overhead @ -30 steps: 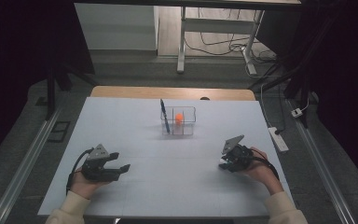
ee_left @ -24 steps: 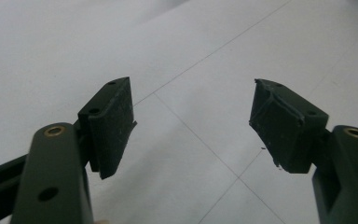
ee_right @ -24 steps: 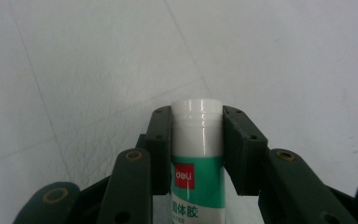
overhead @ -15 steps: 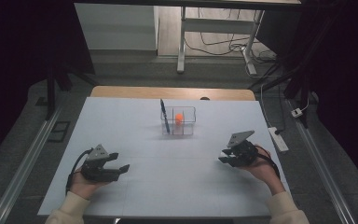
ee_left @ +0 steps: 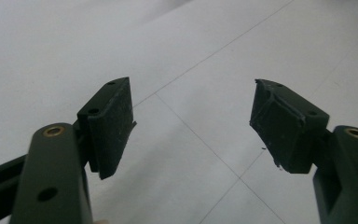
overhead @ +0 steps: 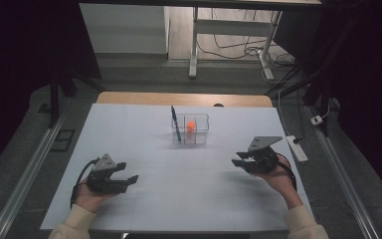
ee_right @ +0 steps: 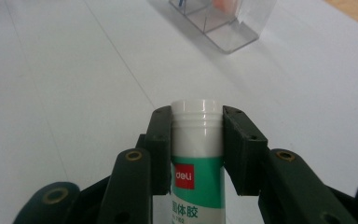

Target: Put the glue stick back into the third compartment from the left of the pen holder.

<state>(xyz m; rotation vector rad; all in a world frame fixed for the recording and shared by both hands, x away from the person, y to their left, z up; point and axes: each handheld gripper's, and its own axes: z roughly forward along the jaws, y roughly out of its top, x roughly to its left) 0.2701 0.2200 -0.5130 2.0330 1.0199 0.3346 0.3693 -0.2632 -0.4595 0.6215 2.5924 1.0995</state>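
Here, in the right gripper view, the right gripper (ee_right: 197, 140) has its two black jaws clamped on a glue stick (ee_right: 197, 154), one pad pressed against each side of the tube just below its white threaded neck. The stick has a green and white label with a red logo patch, and it runs up the lower middle of the frame, pointing toward a clear plastic organiser (ee_right: 223, 23) at the top centre. In the high view that same right gripper (overhead: 243, 162) sits at the lower right of the frame, held in a hand above the white table (overhead: 144, 144); the glue stick is too small to make out there.

The left gripper (overhead: 128, 178) rests at the lower left of the high view, held in the other hand. In the left gripper view its jaws stand well apart with nothing between them, only the bare white table (ee_left: 191, 70) with thin grid lines beneath.

The clear plastic organiser (overhead: 190, 129) stands at the upper centre of the table in the high view, well apart from both grippers. A dark pen (overhead: 175, 123) leans upright in its left part, and a small orange object (overhead: 191, 125) sits in the middle.
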